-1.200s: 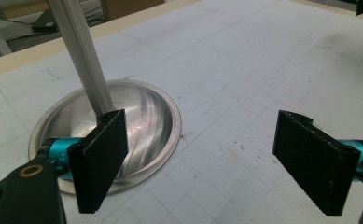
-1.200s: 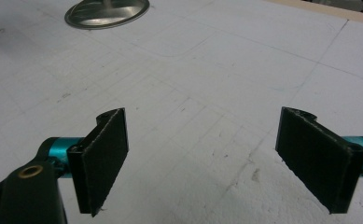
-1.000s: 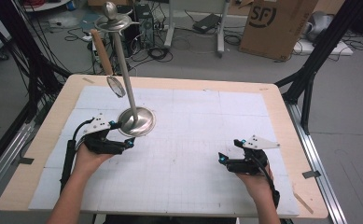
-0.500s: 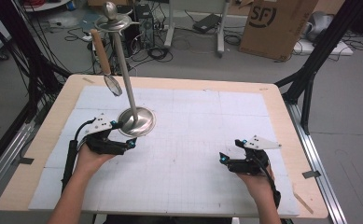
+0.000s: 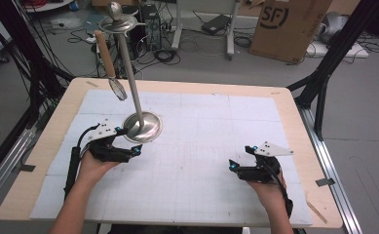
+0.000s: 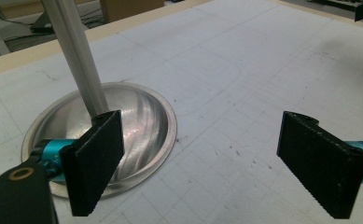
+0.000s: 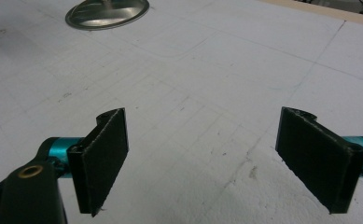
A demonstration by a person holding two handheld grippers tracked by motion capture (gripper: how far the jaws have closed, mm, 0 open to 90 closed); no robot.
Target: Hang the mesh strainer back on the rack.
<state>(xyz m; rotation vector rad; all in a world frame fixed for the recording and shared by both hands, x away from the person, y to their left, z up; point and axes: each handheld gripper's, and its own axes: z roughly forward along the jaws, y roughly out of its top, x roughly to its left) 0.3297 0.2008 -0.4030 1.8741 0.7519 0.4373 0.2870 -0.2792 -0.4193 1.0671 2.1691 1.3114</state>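
High view: left gripper (image 5: 128, 146), jaws wide, has edged up beside the stand (image 5: 142, 127) base; right gripper (image 5: 240, 168) stays wide, idle. Grasp looks next.

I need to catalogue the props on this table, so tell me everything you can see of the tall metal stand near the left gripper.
The metal stand looks like polished steel: a round domed base flat on the white mat, a slim upright pole, a small disc and ball knob on top. A wooden-handled strainer hangs from the top disc. The left gripper sits open beside the base; whether a finger touches the base is unclear.
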